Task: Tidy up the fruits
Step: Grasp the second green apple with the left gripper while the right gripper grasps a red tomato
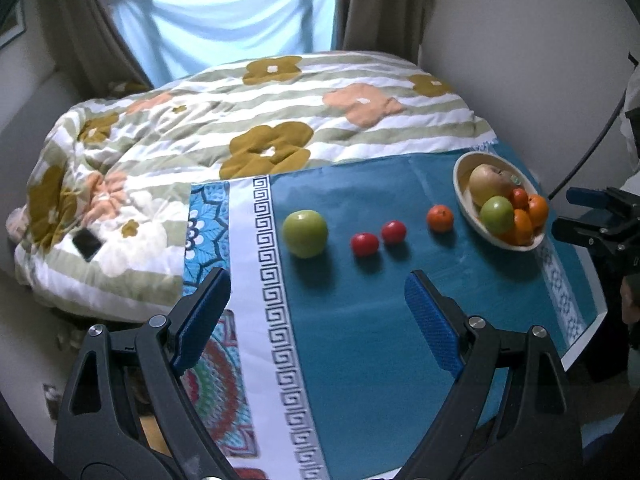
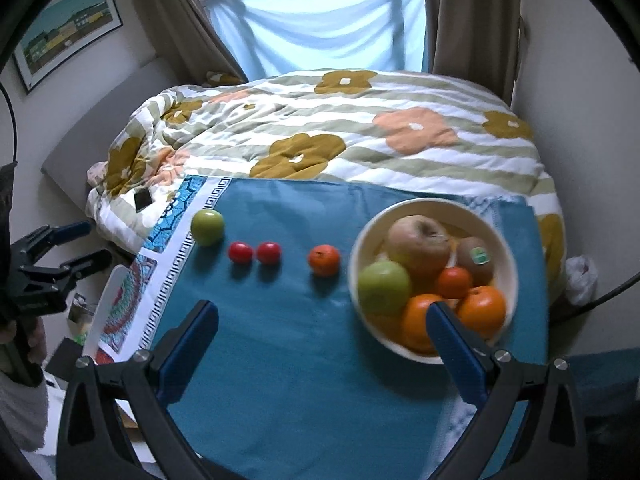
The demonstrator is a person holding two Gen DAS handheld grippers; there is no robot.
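On the teal cloth [image 1: 360, 320] lie a green apple [image 1: 305, 233], two small red tomatoes [image 1: 365, 244] [image 1: 393, 231] and a small orange [image 1: 440, 218] in a row. A cream bowl [image 1: 460, 176] at the right holds a brownish apple, a green apple, oranges, a tomato and a kiwi. In the right wrist view the row shows as the apple [image 2: 207, 227], tomatoes [image 2: 240, 252] [image 2: 268, 252] and orange [image 2: 324, 260], left of the bowl [image 2: 360, 240]. My left gripper [image 1: 318, 300] is open and empty, in front of the row. My right gripper [image 2: 322, 328] is open and empty, its right finger over the bowl's front rim.
A flowered duvet [image 1: 240, 120] covers the bed behind the cloth, with a black phone [image 1: 86, 243] on it. A patterned mat [image 1: 216, 380] lies at the left of the cloth. The table's white edge [image 1: 584, 332] runs at the right. A window with blue fabric is behind.
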